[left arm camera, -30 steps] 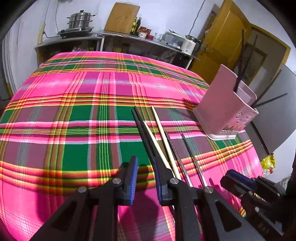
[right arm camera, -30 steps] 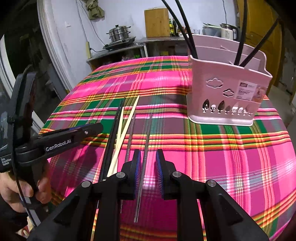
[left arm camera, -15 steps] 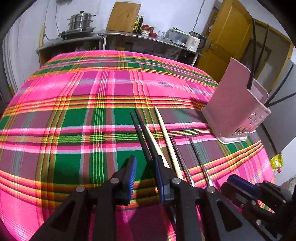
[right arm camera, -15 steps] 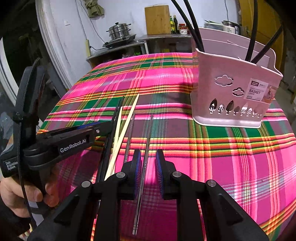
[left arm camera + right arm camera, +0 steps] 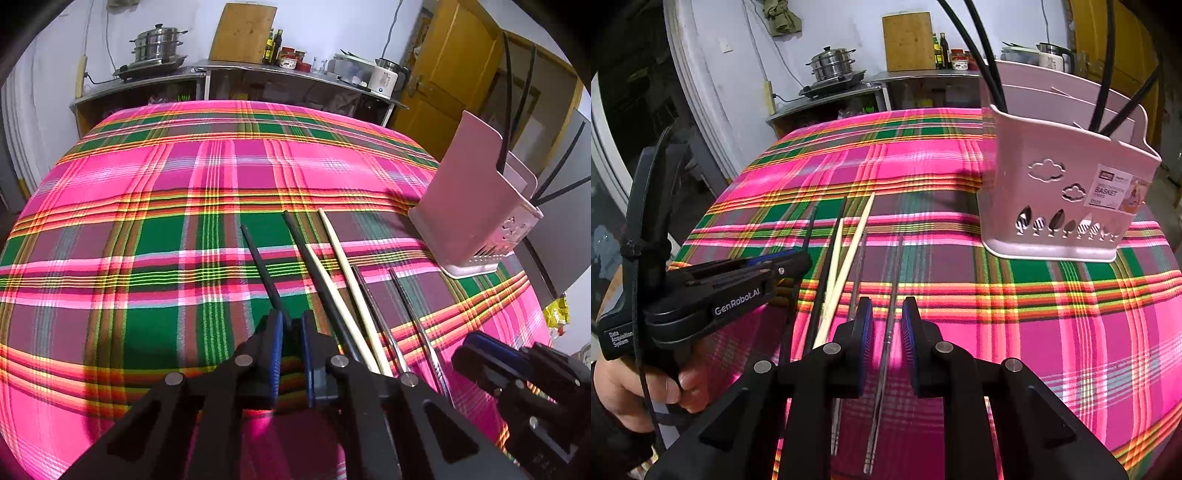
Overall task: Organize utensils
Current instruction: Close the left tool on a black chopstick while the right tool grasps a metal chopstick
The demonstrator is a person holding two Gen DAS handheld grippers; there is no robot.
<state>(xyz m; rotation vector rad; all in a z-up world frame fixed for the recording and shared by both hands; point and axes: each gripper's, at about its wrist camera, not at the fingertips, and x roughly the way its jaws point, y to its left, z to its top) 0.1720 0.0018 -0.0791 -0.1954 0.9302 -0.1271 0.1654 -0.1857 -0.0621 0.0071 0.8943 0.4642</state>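
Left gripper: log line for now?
left gripper: shut on black chopstick | right gripper: open over metal chopstick | basket: upright

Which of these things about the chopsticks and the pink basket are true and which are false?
1. The left gripper pinches a black chopstick. True.
2. The pink basket is lying on its side. False: it stands upright.
3. Two pale wooden chopsticks lie on the tablecloth. True.
4. The basket is empty. False: black sticks stand in it.
5. The right gripper is shut tight. False: there is a gap, with a metal chopstick lying between.
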